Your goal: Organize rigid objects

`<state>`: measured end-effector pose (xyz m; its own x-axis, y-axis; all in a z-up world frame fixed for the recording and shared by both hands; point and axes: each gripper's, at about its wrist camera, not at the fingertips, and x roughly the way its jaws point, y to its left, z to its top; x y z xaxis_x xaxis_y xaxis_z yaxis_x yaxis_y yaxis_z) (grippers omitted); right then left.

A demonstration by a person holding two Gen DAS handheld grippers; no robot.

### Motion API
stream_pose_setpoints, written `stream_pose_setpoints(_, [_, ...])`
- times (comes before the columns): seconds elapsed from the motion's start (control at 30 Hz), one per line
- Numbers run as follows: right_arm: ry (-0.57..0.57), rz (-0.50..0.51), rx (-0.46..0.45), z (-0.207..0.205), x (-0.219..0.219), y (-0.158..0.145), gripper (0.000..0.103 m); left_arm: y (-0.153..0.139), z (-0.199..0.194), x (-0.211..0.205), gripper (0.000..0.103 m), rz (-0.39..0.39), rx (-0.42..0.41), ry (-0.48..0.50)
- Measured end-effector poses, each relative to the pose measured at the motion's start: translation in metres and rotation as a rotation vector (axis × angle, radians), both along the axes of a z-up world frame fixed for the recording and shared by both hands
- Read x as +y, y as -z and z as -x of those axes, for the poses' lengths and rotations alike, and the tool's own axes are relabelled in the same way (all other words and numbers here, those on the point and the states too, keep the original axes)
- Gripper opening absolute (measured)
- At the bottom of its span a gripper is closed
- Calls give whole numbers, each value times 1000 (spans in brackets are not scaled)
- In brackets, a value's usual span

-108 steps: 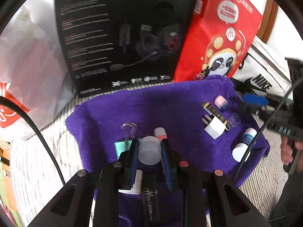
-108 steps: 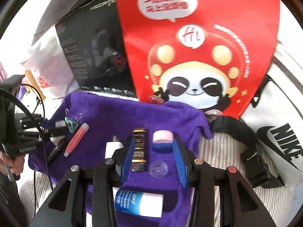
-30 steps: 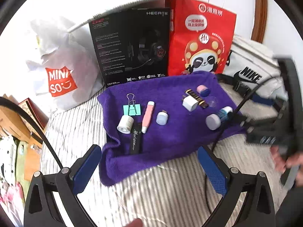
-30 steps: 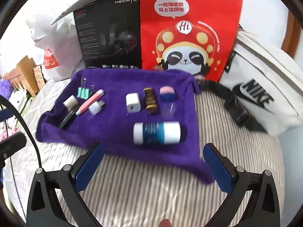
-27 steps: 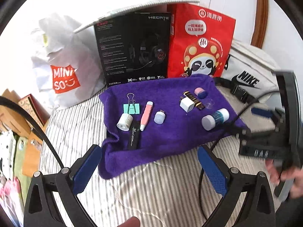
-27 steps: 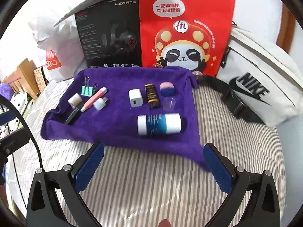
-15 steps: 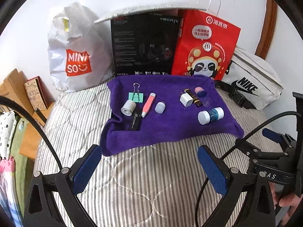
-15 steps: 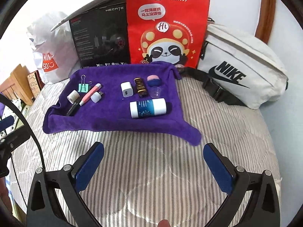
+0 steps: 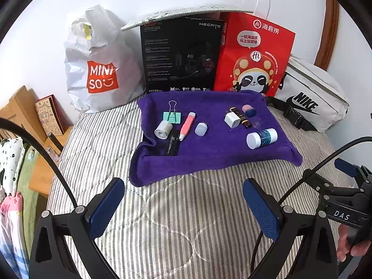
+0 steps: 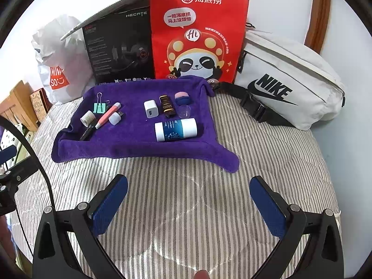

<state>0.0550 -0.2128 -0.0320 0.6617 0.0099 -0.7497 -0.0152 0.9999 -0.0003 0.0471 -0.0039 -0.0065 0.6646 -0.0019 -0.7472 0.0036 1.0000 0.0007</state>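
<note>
1. Hovering over the striped bedding (image 9: pixel 186 220), the left gripper (image 9: pixel 186 200) has its blue-padded jaws spread wide and nothing between them.
2. The right gripper (image 10: pixel 188 197) is likewise spread wide and empty, above the same bedding and well apart from the objects.
3. In the left wrist view the right gripper's black frame (marked "DAS") shows at 4 o'clock, with a person's hand (image 9: pixel 348 244) on its handle.
4. A purple cloth (image 10: pixel 139 144) lies at 12 o'clock from both grippers, with all the small objects on it.
5. Left group, toward 11 o'clock: a green binder clip (image 10: pixel 100 107), a small white cylinder (image 10: pixel 88 118), a pink pen-like stick (image 10: pixel 108 115), a pale blue-white cap piece (image 10: pixel 115 118) and a flat black item (image 10: pixel 87 132) with script lettering.
6. Right group, toward 12 o'clock: a white charger cube (image 10: pixel 151 112), a dark ornate tube (image 10: pixel 167 106) just beside it, a pink-and-blue puff (image 10: pixel 183 98), a clear cap (image 10: pixel 184 111), and a blue-and-white bottle (image 10: pixel 176 129) lying on its side nearer the grippers.
7. Behind the cloth stand a white MINISO bag (image 9: pixel 100 69), a black headset box (image 9: pixel 181 55), a red panda bag (image 9: pixel 253 55) and a white Nike pouch (image 10: pixel 288 81).
</note>
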Motion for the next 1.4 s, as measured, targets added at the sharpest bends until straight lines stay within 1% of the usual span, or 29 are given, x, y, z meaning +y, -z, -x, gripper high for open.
stream_pose_setpoints(0.87, [-11, -7, -15, 9, 0, -6, 103, 1, 7, -5, 103, -32, 22, 15])
stream_pose_setpoints(1.4, [-14, -3, -15, 11, 2, -7, 103, 3, 7, -7, 103, -37, 29, 21])
